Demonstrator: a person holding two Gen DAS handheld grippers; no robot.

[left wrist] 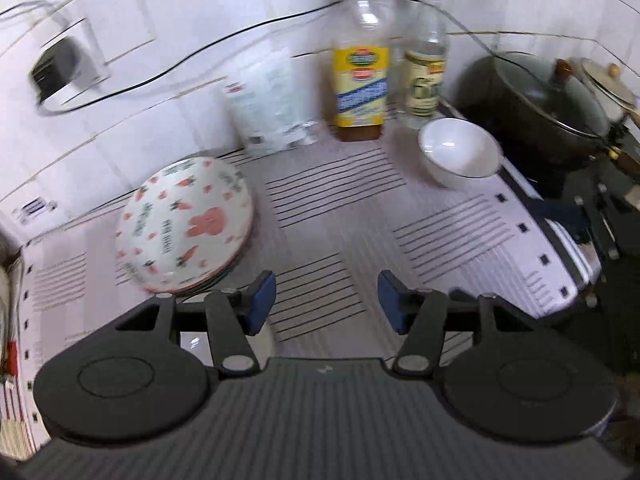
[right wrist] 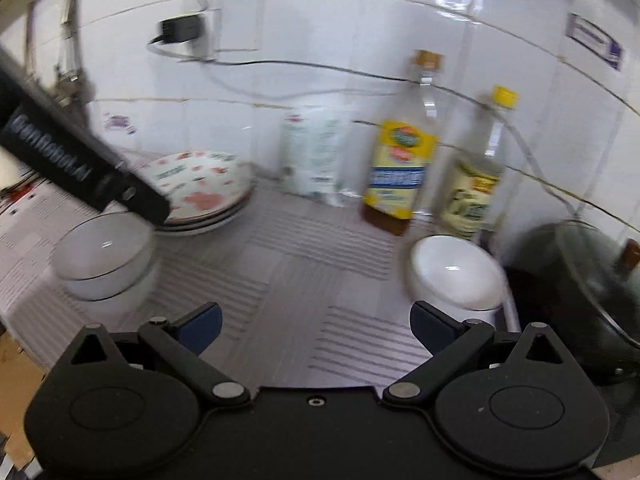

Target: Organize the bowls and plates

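Observation:
A stack of rabbit-and-carrot patterned plates lies at the back left of the counter by the wall, also seen as plates. A single white bowl stands near the bottles, and the same bowl sits just ahead of my right gripper's right finger. Two stacked white bowls stand at the left, under the black body of the left gripper. My left gripper is open with nothing between its blue pads. My right gripper is open wide and empty.
A striped cloth covers the counter. Two bottles and a white bag stand against the tiled wall. A dark pot with a glass lid sits at the right. A plug and cable hang on the wall.

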